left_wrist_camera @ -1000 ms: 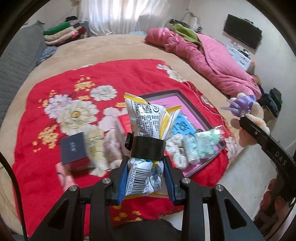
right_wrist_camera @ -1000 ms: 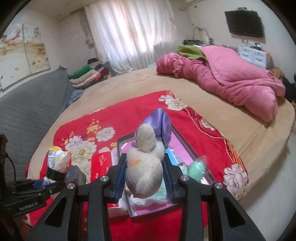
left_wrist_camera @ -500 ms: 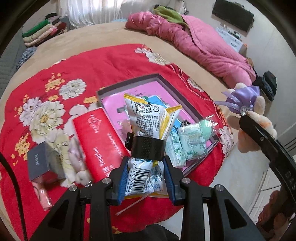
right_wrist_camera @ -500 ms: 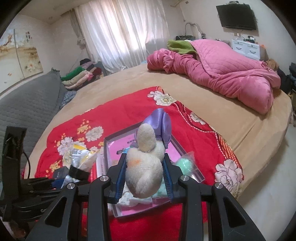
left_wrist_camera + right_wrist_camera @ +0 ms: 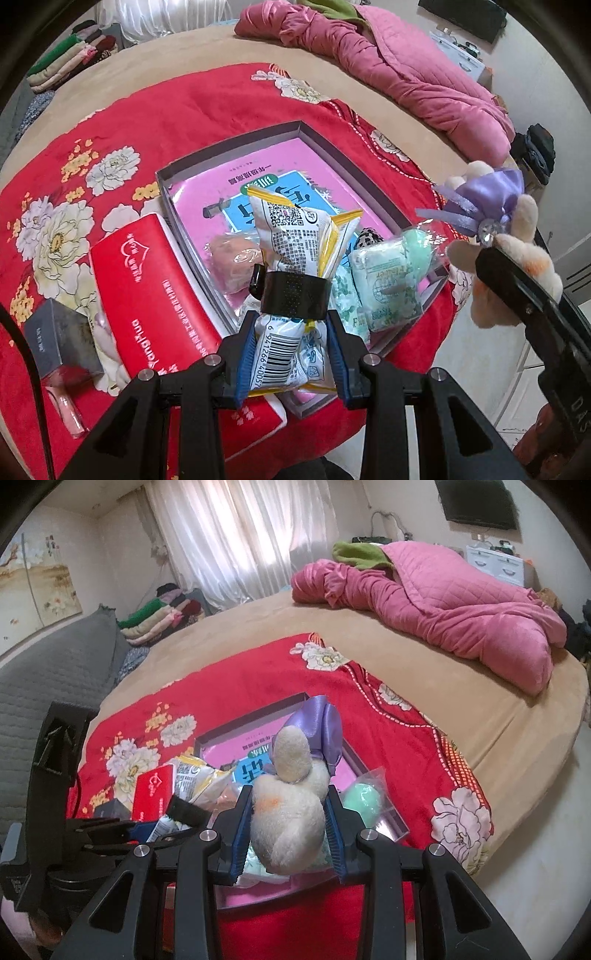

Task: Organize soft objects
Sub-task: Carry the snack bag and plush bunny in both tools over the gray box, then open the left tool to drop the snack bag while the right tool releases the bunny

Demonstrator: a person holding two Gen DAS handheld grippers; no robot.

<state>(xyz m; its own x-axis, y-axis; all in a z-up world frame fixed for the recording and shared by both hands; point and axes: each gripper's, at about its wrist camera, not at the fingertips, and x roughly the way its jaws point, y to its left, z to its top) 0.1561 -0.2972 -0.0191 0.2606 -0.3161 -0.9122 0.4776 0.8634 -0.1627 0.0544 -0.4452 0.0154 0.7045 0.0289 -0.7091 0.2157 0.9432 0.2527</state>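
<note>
While the left gripper (image 5: 291, 354) was clamped on a white-and-yellow snack packet (image 5: 295, 258) bound with a black band, it hung over the near corner of the grey tray (image 5: 236, 144) on the red floral blanket (image 5: 192, 96). Only the left wrist view showed the tray's contents clearly: a pink book (image 5: 258, 177), a peach-coloured wrapped item (image 5: 232, 262) and green wrapped packs (image 5: 388, 284), with a red pack (image 5: 147, 291) just beside the tray. The right wrist view alone showed the right gripper (image 5: 291, 834) squeezing a cream plush toy (image 5: 288, 812) with a purple bow (image 5: 317, 723), above the tray's near end, and the pink quilt (image 5: 461, 602) beyond.
</note>
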